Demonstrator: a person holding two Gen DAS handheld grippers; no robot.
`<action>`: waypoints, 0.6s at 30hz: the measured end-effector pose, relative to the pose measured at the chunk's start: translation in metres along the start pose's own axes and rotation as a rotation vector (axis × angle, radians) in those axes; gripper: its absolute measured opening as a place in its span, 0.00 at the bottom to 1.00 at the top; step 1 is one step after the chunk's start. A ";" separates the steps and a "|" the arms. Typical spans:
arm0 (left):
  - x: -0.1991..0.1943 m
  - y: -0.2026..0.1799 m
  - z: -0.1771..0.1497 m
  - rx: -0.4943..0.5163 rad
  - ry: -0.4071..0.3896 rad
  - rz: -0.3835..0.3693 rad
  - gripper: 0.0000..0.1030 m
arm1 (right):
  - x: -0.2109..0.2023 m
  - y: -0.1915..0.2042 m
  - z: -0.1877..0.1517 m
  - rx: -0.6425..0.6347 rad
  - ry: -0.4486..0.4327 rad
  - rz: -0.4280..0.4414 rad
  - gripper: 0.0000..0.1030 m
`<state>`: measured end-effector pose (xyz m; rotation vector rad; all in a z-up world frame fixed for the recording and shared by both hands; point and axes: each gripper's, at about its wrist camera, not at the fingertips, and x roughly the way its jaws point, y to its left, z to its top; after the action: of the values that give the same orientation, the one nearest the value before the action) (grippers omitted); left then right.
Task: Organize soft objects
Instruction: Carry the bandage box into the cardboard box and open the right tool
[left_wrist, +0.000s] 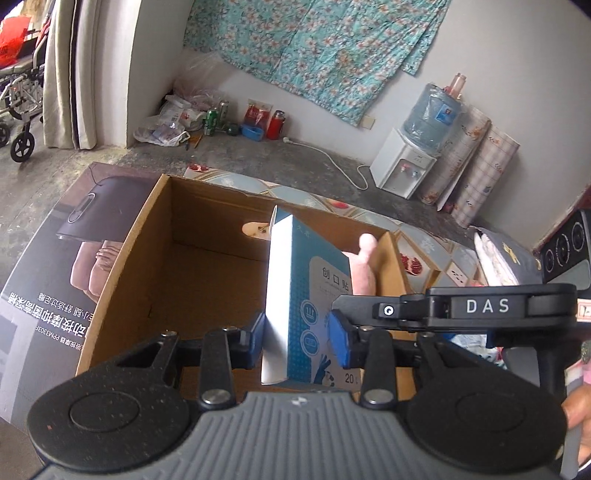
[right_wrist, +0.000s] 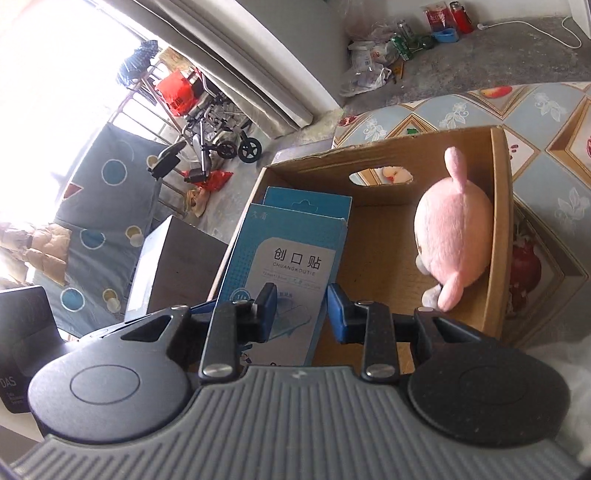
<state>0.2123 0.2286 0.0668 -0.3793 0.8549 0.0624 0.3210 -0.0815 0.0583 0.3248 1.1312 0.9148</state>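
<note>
The blue box (left_wrist: 295, 295) of plasters is thin printed card, light and mostly hollow, so it will crush or buckle under a hard squeeze and its glossy faces may slip; it is best taken across its narrow sides near the lower half, where the folds stiffen it. The left gripper (left_wrist: 301, 338) is clamped on it just so, one blue pad on the white side and the other on the printed face, and holds it upright over the open cardboard box (left_wrist: 155, 266), which sits on the patterned table (right_wrist: 461, 107) near its left edge. The pink plush toy (right_wrist: 456, 236) lies inside against the right wall: soft, light, safe to pinch anywhere. The right gripper (right_wrist: 302, 312) hangs over the same blue box with its pads a little apart; whether they touch it I cannot tell, as the view is foreshortened. Both grippers tilt steeply downward into the box.
</note>
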 end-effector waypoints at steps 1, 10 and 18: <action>0.008 0.002 0.006 -0.001 0.006 0.008 0.36 | 0.008 -0.001 0.007 -0.005 0.004 -0.017 0.29; 0.094 0.018 0.020 0.005 0.174 0.154 0.35 | 0.059 -0.007 0.036 -0.121 -0.004 -0.161 0.29; 0.089 0.025 0.007 0.037 0.228 0.189 0.59 | 0.008 -0.006 0.021 -0.170 -0.082 -0.116 0.29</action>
<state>0.2707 0.2461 -0.0027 -0.2726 1.1146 0.1805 0.3432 -0.0748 0.0583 0.1549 0.9801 0.8811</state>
